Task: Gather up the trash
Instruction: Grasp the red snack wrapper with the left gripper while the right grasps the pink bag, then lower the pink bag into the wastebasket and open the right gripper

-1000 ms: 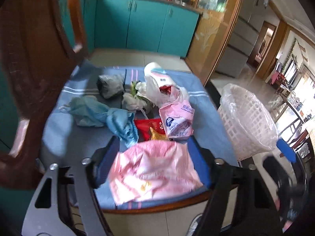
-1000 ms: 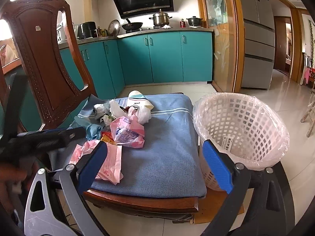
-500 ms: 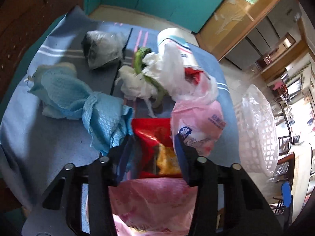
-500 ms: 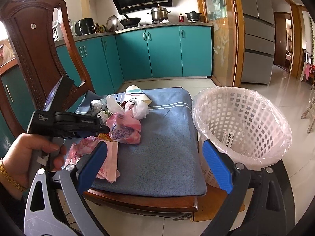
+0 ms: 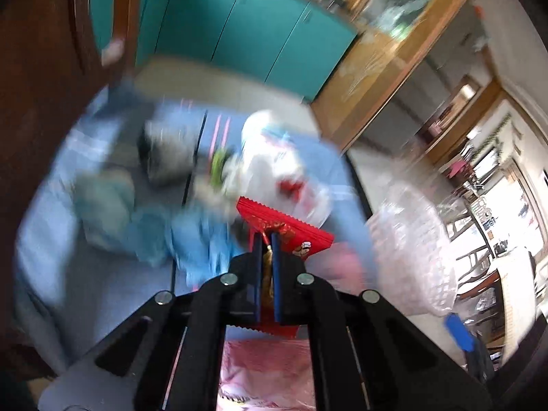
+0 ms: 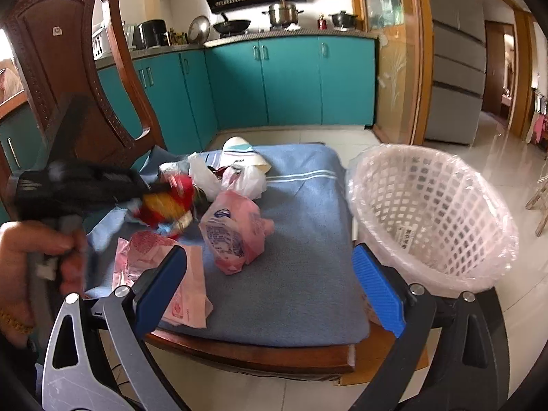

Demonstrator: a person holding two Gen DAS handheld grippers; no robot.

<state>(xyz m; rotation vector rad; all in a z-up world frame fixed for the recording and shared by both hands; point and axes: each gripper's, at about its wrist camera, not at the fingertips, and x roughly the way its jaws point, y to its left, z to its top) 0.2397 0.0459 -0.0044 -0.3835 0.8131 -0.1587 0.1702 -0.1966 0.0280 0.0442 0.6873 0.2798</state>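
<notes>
One red wrapper (image 5: 291, 231) (left tool (image 5: 267, 239))

Left gripper (image 5: 267, 239), jaws having just been closing, now pinching red wrapper (image 5: 291, 226) and lifting it off blue cloth (image 6: 291, 239); previously open above pile.

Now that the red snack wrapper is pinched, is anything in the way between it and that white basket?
The left gripper is shut on the red wrapper. Between it and the lined basket lies the pink packet on the blue towel, low enough to pass over. Nothing else visible blocks the way.
</notes>
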